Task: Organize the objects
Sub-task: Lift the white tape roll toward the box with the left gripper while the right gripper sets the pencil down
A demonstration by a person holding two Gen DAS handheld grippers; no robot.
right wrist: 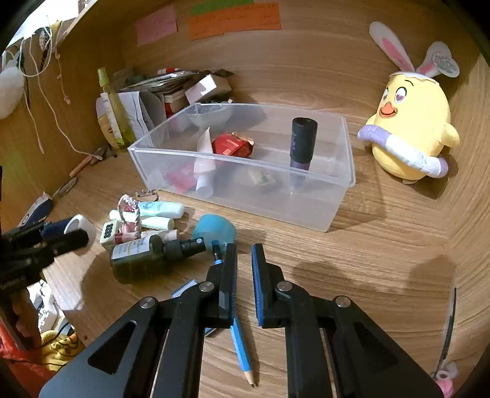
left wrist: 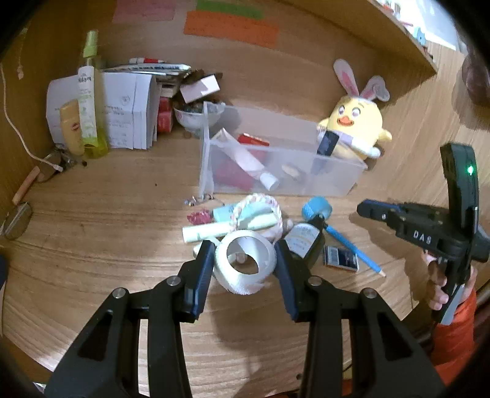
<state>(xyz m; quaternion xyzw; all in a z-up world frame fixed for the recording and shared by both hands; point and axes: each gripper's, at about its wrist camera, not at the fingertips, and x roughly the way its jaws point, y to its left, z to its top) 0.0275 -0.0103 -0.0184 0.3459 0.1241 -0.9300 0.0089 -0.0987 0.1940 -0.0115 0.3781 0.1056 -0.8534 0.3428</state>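
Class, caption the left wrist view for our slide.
Left gripper grips a white tape roll before a clear plastic bin.

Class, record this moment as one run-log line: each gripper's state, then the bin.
left gripper: shut on white tape roll | right gripper: shut, empty | clear plastic bin: partly filled

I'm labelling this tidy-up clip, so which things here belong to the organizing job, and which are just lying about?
Part of the job:
- white tape roll, held in the left gripper
- clear plastic bin
- dark green spray bottle
- blue pencil
- pale tubes

Just lying about:
- yellow plush chick
- sticky notes on the wall
- stacked boxes and papers
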